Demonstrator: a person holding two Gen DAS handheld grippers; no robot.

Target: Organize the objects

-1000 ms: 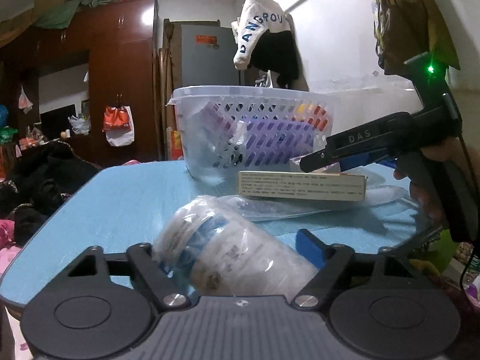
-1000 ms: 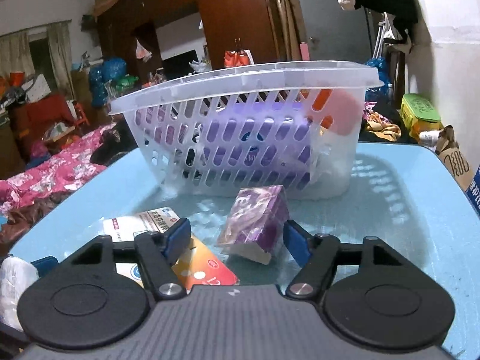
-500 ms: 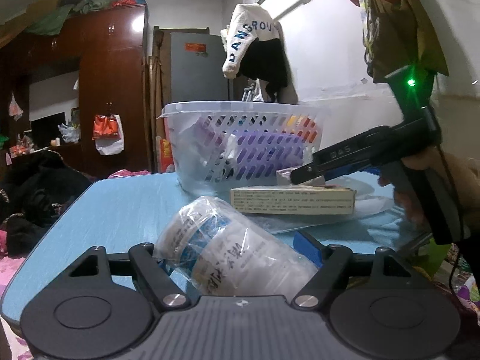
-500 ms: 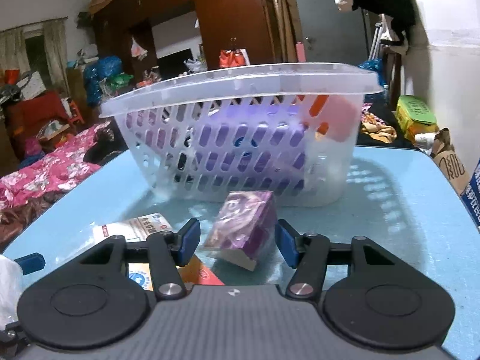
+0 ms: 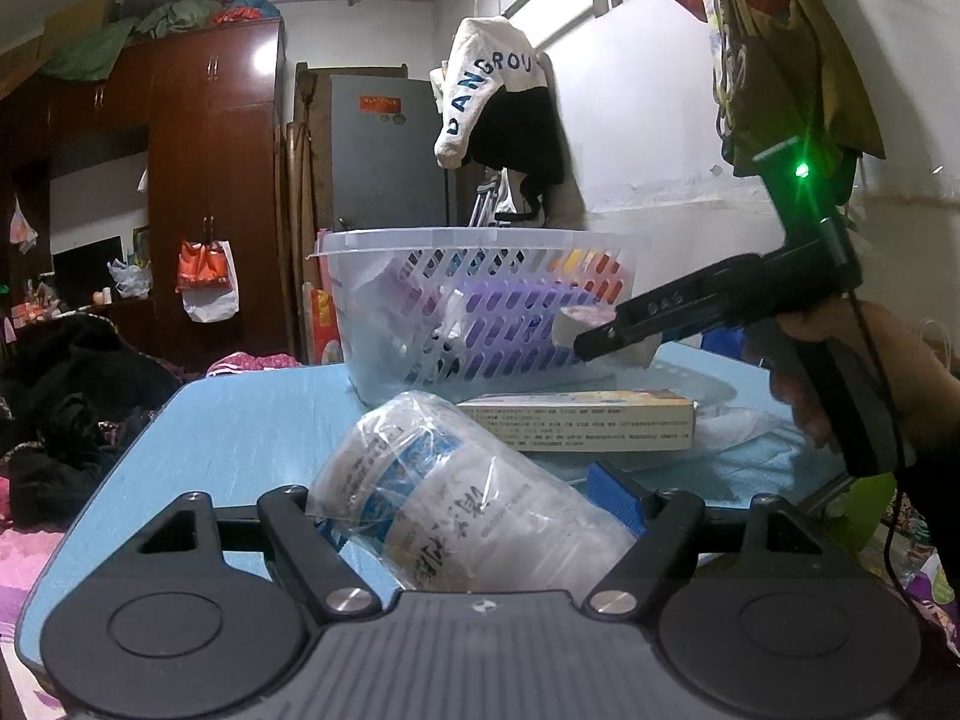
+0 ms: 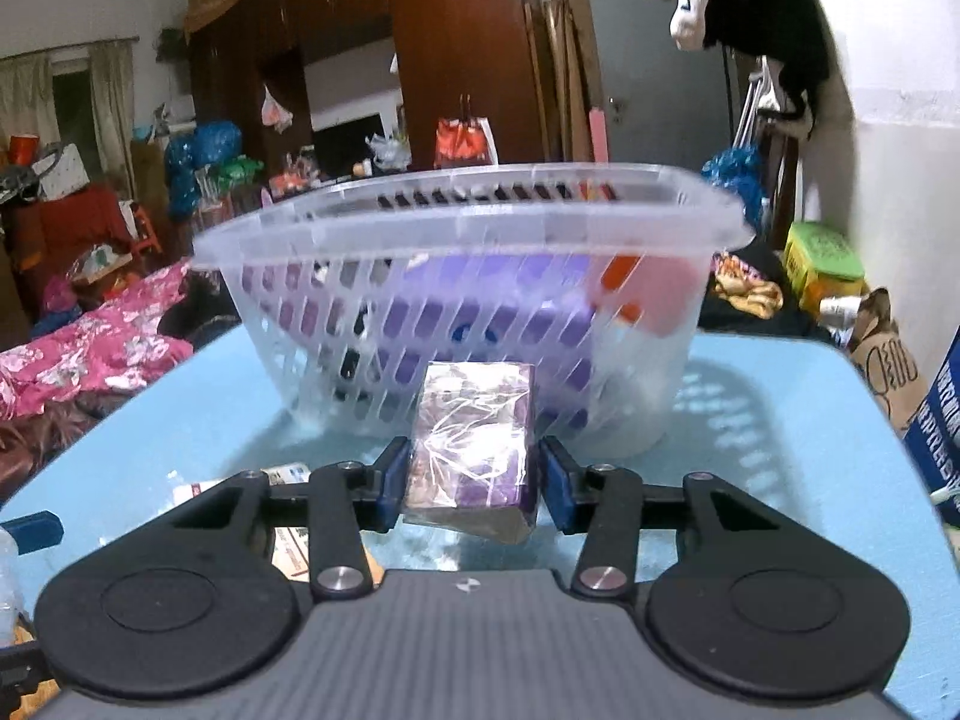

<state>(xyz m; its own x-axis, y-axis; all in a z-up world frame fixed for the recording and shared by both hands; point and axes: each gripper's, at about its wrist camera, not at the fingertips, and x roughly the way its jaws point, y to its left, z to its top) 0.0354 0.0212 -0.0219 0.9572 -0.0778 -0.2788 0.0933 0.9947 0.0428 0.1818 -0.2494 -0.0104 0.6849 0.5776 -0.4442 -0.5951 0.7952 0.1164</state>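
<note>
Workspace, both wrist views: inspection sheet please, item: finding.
Surface: blue table, partly covered.
Job's things: slotted basket already holds purple and red items; purple box; wrapped jar; long carton.
Clutter: flat packets under right gripper.
Grippers: left gripper around wrapped jar; right gripper closing, purple box between its pads.
Cables: black lead beside hand.
Surroundings: wardrobe, hanging clothes, bedding.
</note>
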